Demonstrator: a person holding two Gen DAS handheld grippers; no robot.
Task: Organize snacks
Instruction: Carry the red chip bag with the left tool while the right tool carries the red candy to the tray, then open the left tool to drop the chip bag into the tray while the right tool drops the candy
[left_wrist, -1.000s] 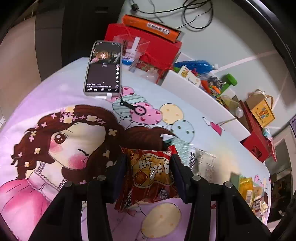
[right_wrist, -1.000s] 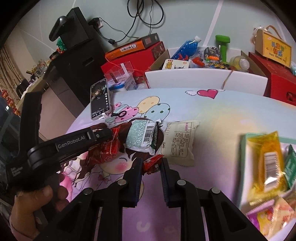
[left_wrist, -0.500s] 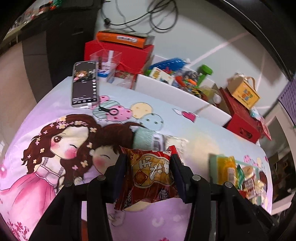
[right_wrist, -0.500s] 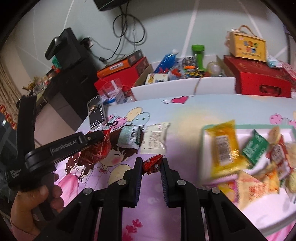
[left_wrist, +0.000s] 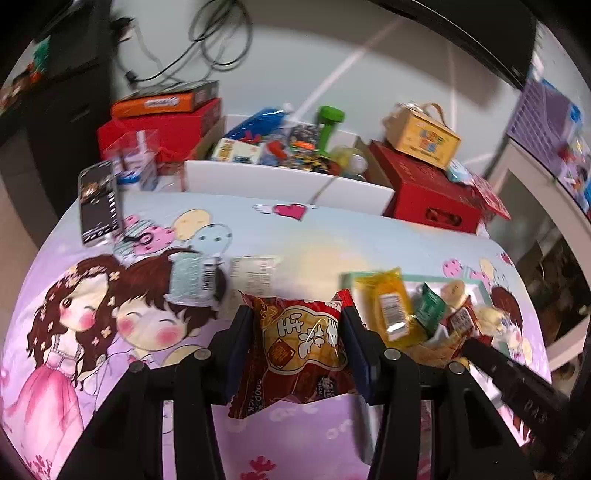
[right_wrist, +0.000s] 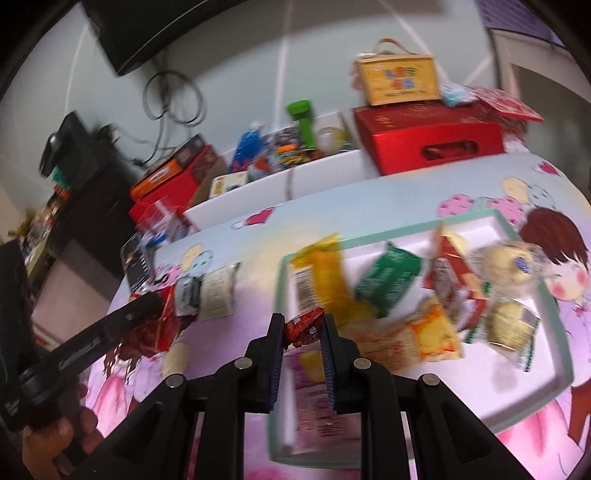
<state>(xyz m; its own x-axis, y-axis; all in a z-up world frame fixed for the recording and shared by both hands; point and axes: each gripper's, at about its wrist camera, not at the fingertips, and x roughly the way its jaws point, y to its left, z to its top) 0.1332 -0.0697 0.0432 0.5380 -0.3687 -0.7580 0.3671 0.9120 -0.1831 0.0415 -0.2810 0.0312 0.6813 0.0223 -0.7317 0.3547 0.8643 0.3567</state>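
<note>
A red snack packet (left_wrist: 301, 341) with a gold peanut-shaped label sits pinched between the jaws of the left hand-held gripper (left_wrist: 300, 338), lifted clear of the cartoon-printed cloth (left_wrist: 74, 332) that covers the worktop, its lower edge hanging loose below the pads. In the right hand-held gripper (right_wrist: 303, 328) the jaws are drawn almost together on a small red-wrapped sweet (right_wrist: 303, 328), which is held above the near left part of a white tray (right_wrist: 491, 221) with a pale green rim. The tray lies on the right side of the cloth and already holds a heap of snacks: a yellow packet (right_wrist: 317, 273) with a barcode at its left end, a green packet (right_wrist: 388, 275) beside that, a red-and-white packet (right_wrist: 448, 271) further right, two pale round pastries in clear wrap (right_wrist: 511, 262) at the far end, and an orange packet (right_wrist: 432, 330) nearer the front; the blur keeps me from reading any labels. To the left of the tray, two packets still lie on the cloth side by side, a light green one (left_wrist: 192, 282) with a barcode and a cream-coloured one (left_wrist: 251, 275). A phone (left_wrist: 99, 201) rests near the far left edge of the cloth. Behind the worktop stands a white box (left_wrist: 288, 182) full of toys, with red boxes (left_wrist: 432, 192) on either side and a small yellow carry-box (left_wrist: 424, 136) on the right-hand one. In the right wrist view a person's hand (right_wrist: 55, 439) grips the left tool's handle at the lower left.
</note>
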